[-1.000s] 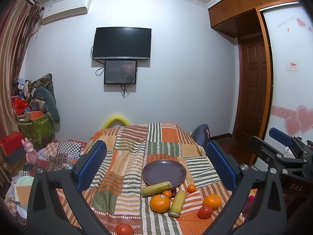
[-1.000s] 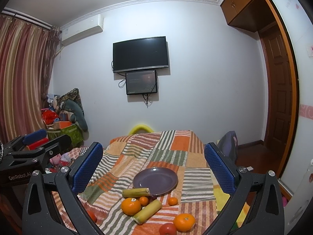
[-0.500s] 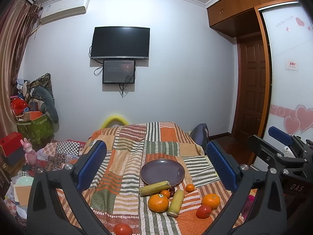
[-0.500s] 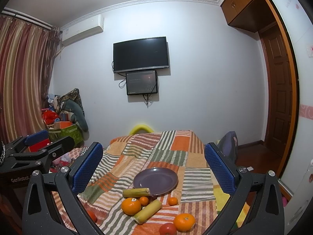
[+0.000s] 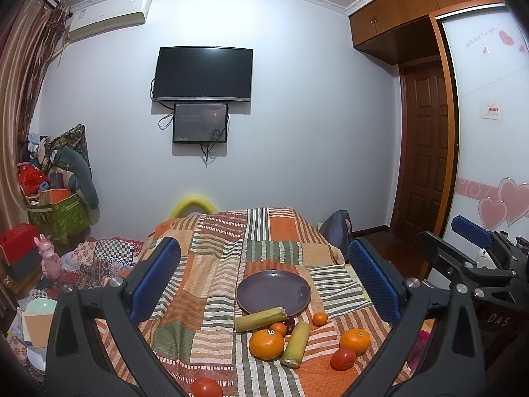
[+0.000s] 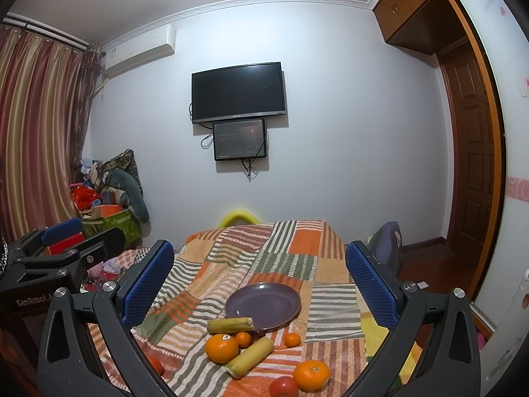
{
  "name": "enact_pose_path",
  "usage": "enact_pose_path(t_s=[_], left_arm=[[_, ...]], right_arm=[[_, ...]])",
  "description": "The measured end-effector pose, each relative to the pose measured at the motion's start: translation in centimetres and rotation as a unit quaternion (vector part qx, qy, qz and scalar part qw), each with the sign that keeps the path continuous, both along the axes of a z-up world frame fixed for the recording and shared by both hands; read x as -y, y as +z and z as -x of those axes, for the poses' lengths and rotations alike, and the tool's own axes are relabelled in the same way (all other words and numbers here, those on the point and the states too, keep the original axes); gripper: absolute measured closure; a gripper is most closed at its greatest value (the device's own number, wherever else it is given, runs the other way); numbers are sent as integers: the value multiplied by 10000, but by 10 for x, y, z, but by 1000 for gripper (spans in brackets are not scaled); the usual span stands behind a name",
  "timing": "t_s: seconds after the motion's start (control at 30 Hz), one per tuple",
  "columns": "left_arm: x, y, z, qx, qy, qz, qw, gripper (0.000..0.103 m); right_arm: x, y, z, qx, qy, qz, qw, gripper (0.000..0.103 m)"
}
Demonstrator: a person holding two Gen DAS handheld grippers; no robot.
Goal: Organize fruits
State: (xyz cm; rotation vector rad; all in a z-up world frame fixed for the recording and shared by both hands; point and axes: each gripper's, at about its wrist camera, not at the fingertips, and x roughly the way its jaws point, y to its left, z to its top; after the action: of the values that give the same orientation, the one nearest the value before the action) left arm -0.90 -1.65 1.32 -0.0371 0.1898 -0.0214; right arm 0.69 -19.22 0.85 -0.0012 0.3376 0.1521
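Both pairs of tongs hang above the near end of the bed, spread wide with nothing between their blue pads: the left tongs (image 5: 264,278) and the right tongs (image 6: 259,278).

Taking the purple plate (image 5: 261,289) as the landmark, all the fruit lies on the patchwork quilt (image 5: 211,264) on the near side of it. Nearest of all, a red tomato (image 5: 206,387) sits at the bottom edge of the left view; the right view shows only a sliver of it behind a finger. Another tomato (image 6: 283,386) lies just beside a large orange (image 6: 311,374), right of and nearer than the plate. A stickered orange (image 5: 266,344) rests against a corn cob (image 5: 296,340). A second cob (image 5: 260,319) lies across the plate's near rim, touching it. Two small tangerines (image 6: 243,339) (image 6: 292,339) sit close to the rim, and a dark plum-like fruit (image 5: 289,321) shows clearly only in the left view. The plate itself holds nothing.

Beyond the plate, a television (image 6: 238,92) hangs on the far wall. The right view alone takes in the striped curtains (image 6: 39,139); the left view alone shows the heart-patterned wardrobe door (image 5: 496,198).
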Motion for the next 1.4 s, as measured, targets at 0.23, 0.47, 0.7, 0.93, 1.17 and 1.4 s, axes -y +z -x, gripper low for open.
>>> enact_pose_path(t_s=[0.23,0.47,0.7,0.93,1.17,1.4], left_arm=[[2,-2,4,28,-48,-70,10000,0],[1,-7,1,-42,-93,-121,9999,2],[-18,-22,-22,-559,18,-163,9983,27],[-50,-50,-48,-1204,187,-74,9925,40],[-75,-94,-66,-1854,229,-171,9822,41],[-94,-144,-78,-2654,239,-68,9638,41]], right_arm=[[-1,0,2,-7,4,45,10000,0],[2,-6,-5,-198,101,-1,9998,4],[17,-29,-20,-764,136,-1,9970,34],[37,-52,-29,-1271,-80,130,9918,47],[57,-74,-34,-1791,-377,285,9827,49],[69,-99,-46,-2284,-544,462,9709,48]])
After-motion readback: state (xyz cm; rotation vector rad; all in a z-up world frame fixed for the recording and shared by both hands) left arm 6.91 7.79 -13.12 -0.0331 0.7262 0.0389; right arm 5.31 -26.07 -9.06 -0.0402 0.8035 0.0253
